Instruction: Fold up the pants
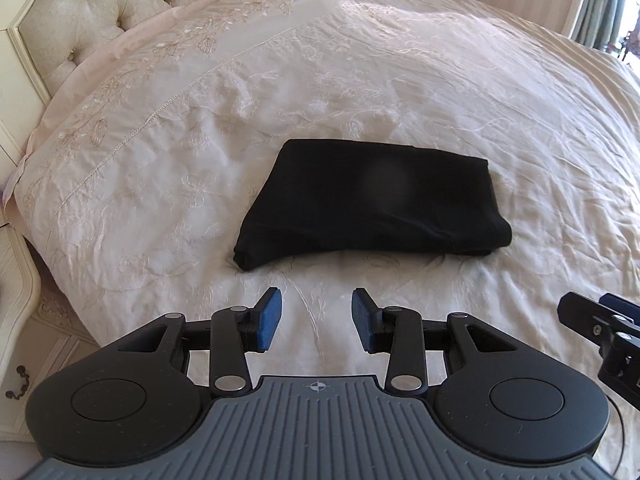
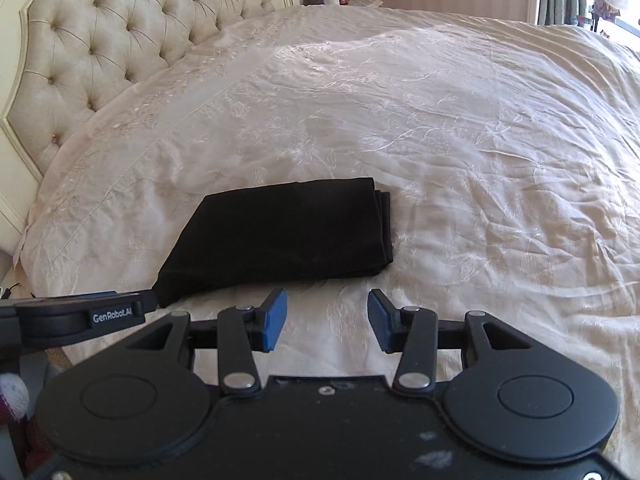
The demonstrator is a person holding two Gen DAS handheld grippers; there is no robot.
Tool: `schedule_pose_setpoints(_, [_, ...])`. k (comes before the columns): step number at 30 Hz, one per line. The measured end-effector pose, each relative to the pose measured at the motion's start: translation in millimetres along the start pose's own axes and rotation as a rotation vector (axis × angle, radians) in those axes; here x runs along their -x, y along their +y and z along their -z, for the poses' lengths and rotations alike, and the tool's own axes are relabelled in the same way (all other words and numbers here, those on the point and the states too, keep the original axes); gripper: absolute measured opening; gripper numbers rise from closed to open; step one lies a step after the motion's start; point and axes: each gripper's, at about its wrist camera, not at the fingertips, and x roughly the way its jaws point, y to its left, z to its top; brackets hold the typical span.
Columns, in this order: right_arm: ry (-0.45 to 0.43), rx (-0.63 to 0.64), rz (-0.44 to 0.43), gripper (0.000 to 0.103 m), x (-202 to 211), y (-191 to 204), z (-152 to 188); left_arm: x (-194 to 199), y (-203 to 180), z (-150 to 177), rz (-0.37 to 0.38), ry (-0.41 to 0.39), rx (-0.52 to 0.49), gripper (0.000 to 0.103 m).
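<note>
A: Jaws first. My left gripper (image 1: 317, 318) has its jaws parted with nothing between them, only bedspread showing in the gap. My right gripper (image 2: 327, 319) is also empty, its jaws standing wider than the left's. Neither touches cloth.

B: Where's the garment?

A: The black pants (image 1: 368, 204) lie on the cream embroidered bedspread (image 1: 480, 100), just beyond both sets of blue pads (image 2: 275, 320), clear of them. They're already a compact, stacked rectangle; layered edges show at the right end in the right wrist view. The tufted headboard (image 2: 120, 20) stands well behind.

B: So which step?

A: Looks like the end. Folds done, bundle released, both grippers clear. My read is that nothing's left except maybe squaring that right edge, where the layers sit slightly staggered. That'd need a light pinch on the top layers only, or the stack slides.

B: Any text?

A: "GenRoboAI" in white on the left gripper's side, seen from the right wrist camera, last letters partly cut off. Nothing readable on the pants.
</note>
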Motion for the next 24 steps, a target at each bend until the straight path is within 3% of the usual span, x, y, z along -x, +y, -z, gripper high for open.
schedule_pose_setpoints(12, [-0.080,-0.024,-0.056,0.048,39,-8,15,34,-15,14,-0.041,-0.063,-0.038,0.042])
schedule_pose_setpoints(24, [-0.116,-0.045,-0.075,0.048,55,-12,21,45,-25,23,-0.045,-0.074,-0.061,0.044])
